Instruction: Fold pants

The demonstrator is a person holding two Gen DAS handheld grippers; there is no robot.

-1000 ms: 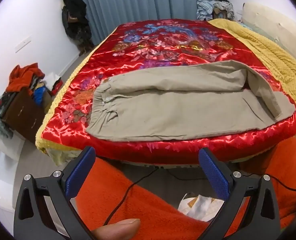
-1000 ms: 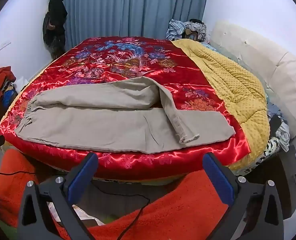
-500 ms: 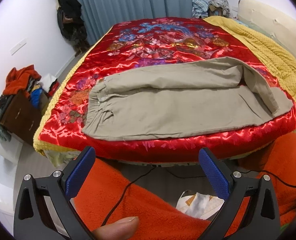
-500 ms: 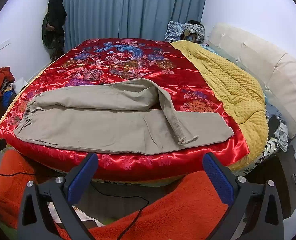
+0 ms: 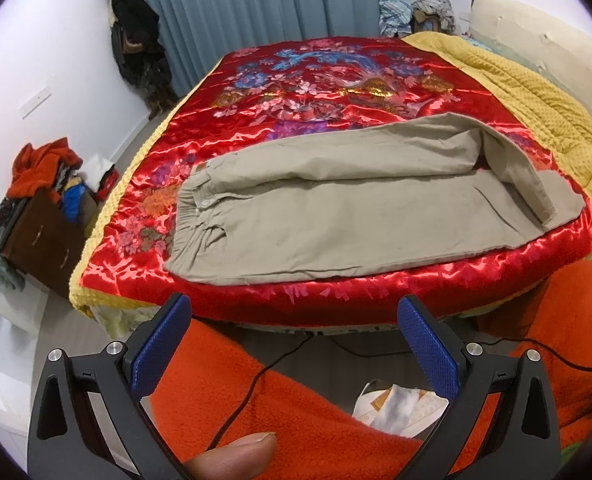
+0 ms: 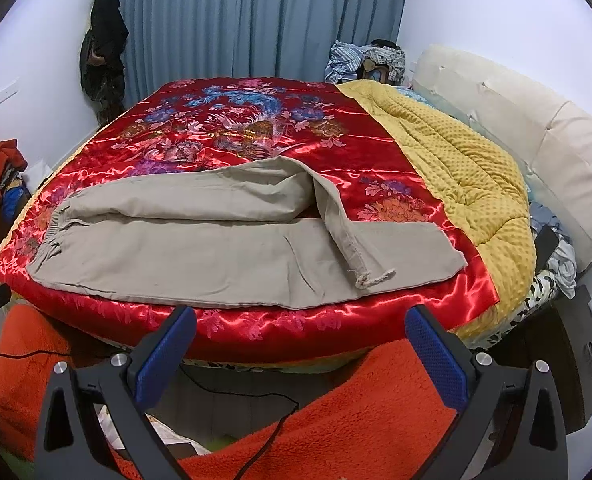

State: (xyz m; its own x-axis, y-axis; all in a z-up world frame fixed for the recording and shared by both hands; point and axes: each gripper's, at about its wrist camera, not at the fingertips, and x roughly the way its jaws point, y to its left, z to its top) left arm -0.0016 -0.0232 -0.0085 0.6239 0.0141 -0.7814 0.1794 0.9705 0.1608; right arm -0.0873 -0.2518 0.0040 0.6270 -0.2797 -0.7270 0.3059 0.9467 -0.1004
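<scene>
My left gripper (image 5: 294, 344) hangs with jaws wide, holding nothing, over orange fleece (image 5: 296, 412) below the bed's near edge; a thumb (image 5: 236, 456) shows at the bottom. My right gripper (image 6: 299, 354) is also spread wide and empty, off the near edge. Khaki pants (image 6: 216, 256) lie flat along the near edge of the red satin bedspread (image 6: 236, 132), waistband toward the left edge, the top leg's cuff flopped over the lower leg near the right end. A yellow blanket (image 6: 455, 168) runs along the right edge. Clothes heap (image 5: 44, 168) on a dresser far left.
</scene>
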